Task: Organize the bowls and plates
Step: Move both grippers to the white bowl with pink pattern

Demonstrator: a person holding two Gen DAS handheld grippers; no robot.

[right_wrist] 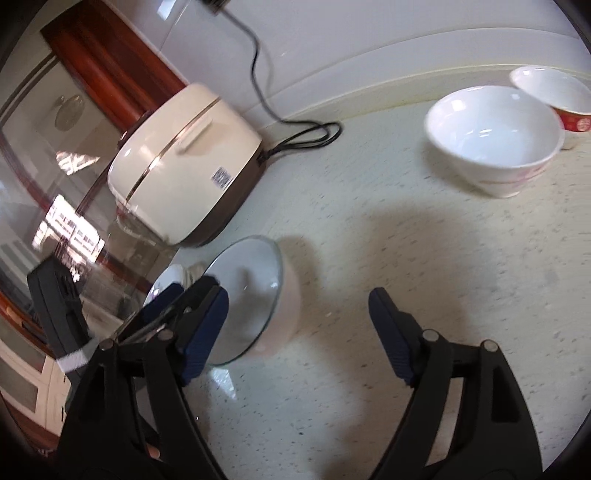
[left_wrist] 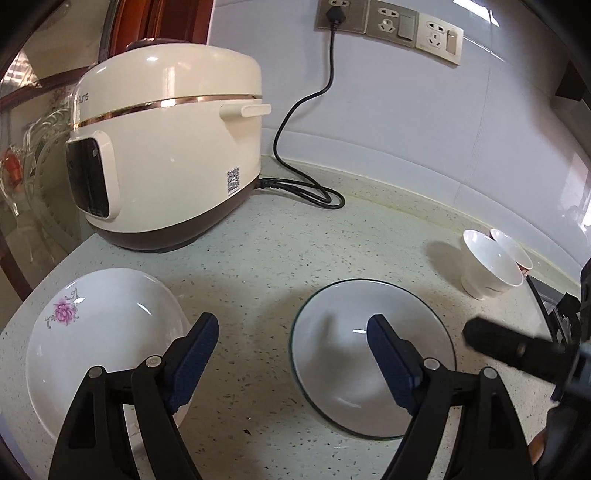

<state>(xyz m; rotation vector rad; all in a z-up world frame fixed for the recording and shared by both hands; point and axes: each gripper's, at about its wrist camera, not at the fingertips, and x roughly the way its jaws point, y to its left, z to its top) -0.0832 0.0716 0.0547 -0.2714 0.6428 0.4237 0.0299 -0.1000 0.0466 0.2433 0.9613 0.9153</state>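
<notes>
A white plate with a pink flower lies on the counter at the lower left. To its right sits a white dish with a greenish rim, which the right wrist view shows as a deep dish. My left gripper is open above the gap between the two, one finger over each, with nothing between its pads. A white bowl and a red-patterned bowl stand together at the right. My right gripper is open and empty just right of the greenish-rimmed dish, with the white bowl and the red-patterned bowl further back.
A cream rice cooker stands at the back left, and its black cord coils on the speckled counter up to a wall socket. A glass panel borders the counter's left edge. A dark hob edge lies at the right.
</notes>
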